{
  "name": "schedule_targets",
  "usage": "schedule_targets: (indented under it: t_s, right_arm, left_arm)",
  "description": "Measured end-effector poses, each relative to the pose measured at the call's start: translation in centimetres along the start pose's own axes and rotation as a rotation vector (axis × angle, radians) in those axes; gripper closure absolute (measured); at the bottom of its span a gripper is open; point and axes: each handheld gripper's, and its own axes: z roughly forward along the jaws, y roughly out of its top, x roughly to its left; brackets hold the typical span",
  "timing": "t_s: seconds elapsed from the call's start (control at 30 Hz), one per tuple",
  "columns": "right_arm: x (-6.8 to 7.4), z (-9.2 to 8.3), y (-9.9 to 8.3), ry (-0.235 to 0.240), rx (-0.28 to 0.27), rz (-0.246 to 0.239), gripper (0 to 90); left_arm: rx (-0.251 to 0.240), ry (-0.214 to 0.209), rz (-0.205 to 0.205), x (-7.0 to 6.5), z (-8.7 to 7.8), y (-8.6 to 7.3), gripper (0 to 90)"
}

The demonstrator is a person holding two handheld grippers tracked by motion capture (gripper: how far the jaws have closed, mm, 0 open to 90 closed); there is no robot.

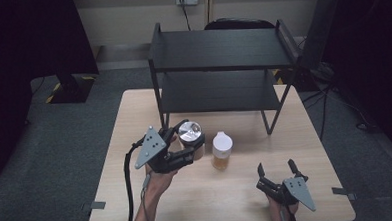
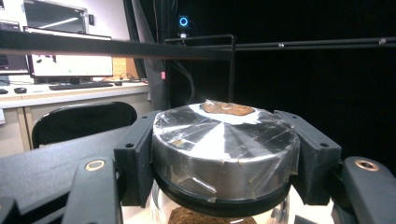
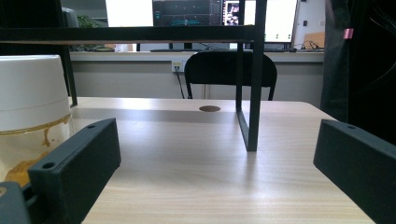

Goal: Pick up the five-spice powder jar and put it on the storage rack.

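A glass jar with a silver lid [image 1: 190, 133] and brown powder inside stands near the table's middle, just in front of the shelf. My left gripper [image 1: 185, 143] is shut on it, one jaw pressing each side of the lid [image 2: 224, 149]. A second jar with a white lid [image 1: 222, 149] and amber contents stands just to its right, free of both grippers; it also shows at the left edge of the right gripper view [image 3: 30, 107]. My right gripper [image 1: 276, 166] rests low near the table's front right, open with nothing between its jaws [image 3: 217, 172].
A black two-tier shelf [image 1: 216, 49] stands on the back half of the light wooden table [image 1: 228, 199]; its front right leg [image 3: 252, 93] rises ahead of the right gripper. A black chair [image 3: 229, 67] stands behind the table. Bare tabletop lies between the white-lidded jar and the right gripper.
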Motion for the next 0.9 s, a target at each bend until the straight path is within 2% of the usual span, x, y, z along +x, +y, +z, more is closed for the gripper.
schedule_targets:
  t_s: [0.17,0.4,0.57,0.67,0.77,0.9]
  right_arm:
    - [0.1,0.0,0.0,-0.004,-0.003,-0.003,0.0]
    - [0.1,0.0,0.0,-0.006,-0.003,-0.003,0.0]
    - [0.1,0.0,0.0,-0.006,-0.001,-0.001,0.0]
    - [0.1,0.0,0.0,-0.005,-0.002,-0.002,0.0]
    - [0.0,0.0,0.0,-0.003,0.0,-0.001,0.0]
    - [0.0,0.1,0.1,-0.002,0.003,-0.001,0.0]
  left_arm:
    - [0.001,0.032,-0.026,0.5,1.1,1.8,35.2]
    - [0.012,0.082,0.004,0.3,3.0,5.1,35.2]
    - [0.005,0.123,0.009,-0.4,4.2,6.8,35.2]
    - [0.008,0.163,0.018,-1.0,5.0,7.8,35.2]
    - [0.028,0.199,0.027,-1.5,5.9,9.1,35.2]
    - [0.013,0.233,0.044,-2.0,6.6,10.4,35.2]
